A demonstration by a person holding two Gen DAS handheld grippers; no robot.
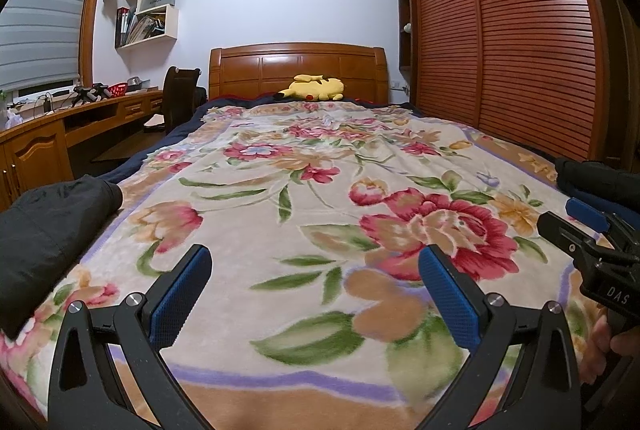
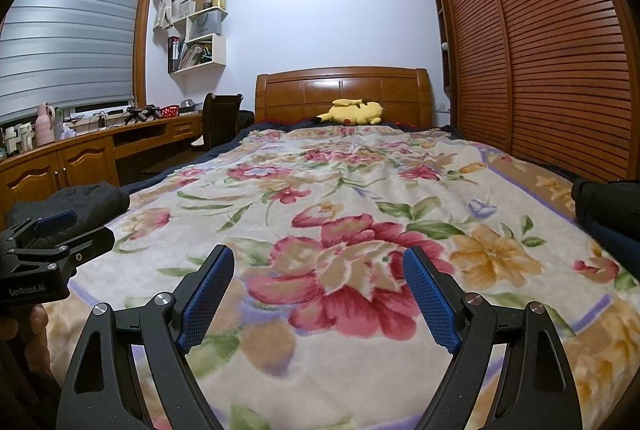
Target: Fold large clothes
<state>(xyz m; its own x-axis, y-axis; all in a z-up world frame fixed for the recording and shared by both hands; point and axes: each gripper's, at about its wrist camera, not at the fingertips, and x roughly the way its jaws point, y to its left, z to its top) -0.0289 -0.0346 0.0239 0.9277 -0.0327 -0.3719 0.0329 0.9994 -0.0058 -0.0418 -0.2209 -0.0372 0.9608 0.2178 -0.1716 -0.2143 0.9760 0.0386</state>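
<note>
A black garment (image 1: 52, 230) lies bunched on the left edge of the bed, left of my left gripper (image 1: 316, 258). That gripper hovers low over the floral blanket (image 1: 304, 158), open, with nothing between its blue pads. A stack of dark clothes (image 1: 600, 182) sits at the bed's right edge. My right gripper (image 2: 319, 256) is open too, over the blanket (image 2: 360, 190), and holds nothing. Each gripper shows in the other's view: the right gripper (image 1: 568, 224) near the dark stack, the left gripper (image 2: 80, 230) in front of the black garment (image 2: 84, 202). The dark stack (image 2: 608, 206) lies right of my right gripper.
A yellow plush toy (image 1: 316, 88) rests against the wooden headboard (image 1: 298, 70). A slatted wardrobe (image 1: 500, 50) runs close along the bed's right side. A wooden desk (image 1: 80, 126) and a dark chair (image 1: 180, 98) stand to the left.
</note>
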